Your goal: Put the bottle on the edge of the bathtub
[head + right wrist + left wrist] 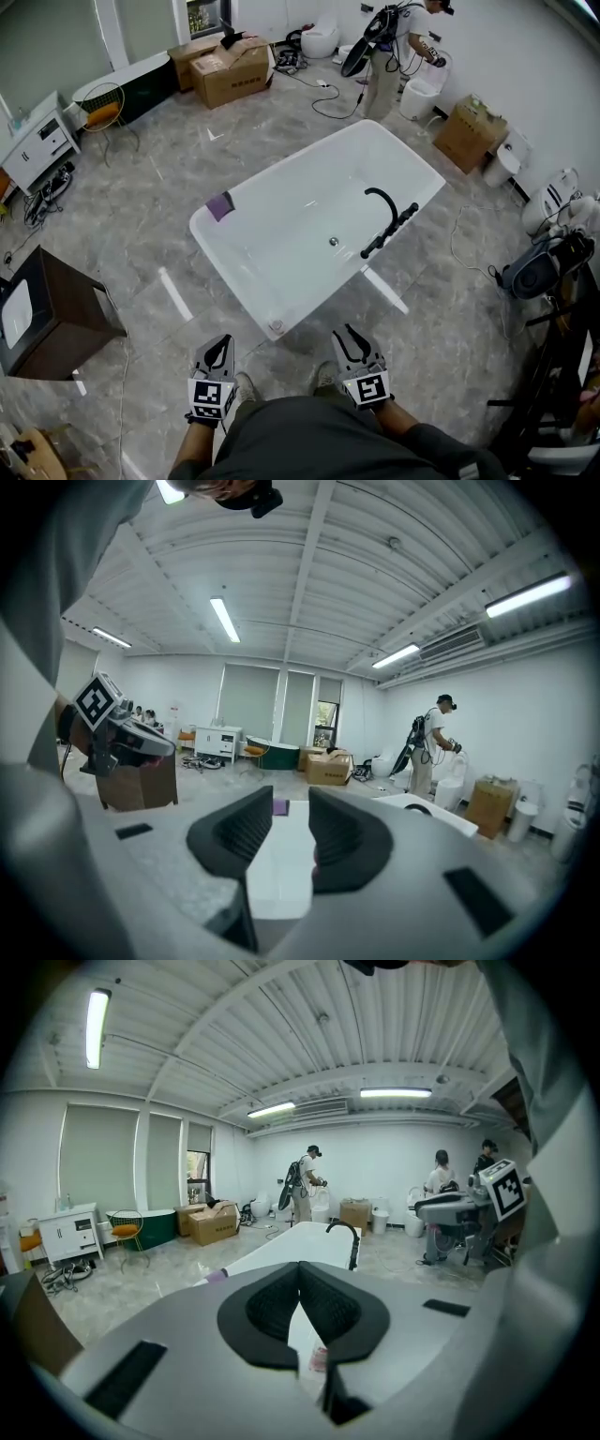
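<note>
Sitting on the near corner rim of the bathtub point(291, 216), the bottle point(276, 327) lies just ahead, between both tools, slightly nearer the left tool point(217, 349), whose tips meet empty. The right tool point(351, 343) stands apart, holding nothing.

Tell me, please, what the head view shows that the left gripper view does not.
Only the head view: the drain in the bathtub and the marker cube on the left gripper. Only the left gripper view: ceiling lights and two people at far right. Both: the white bathtub, its black faucet, a purple item on its rim, a cardboard box and a standing person.
</note>
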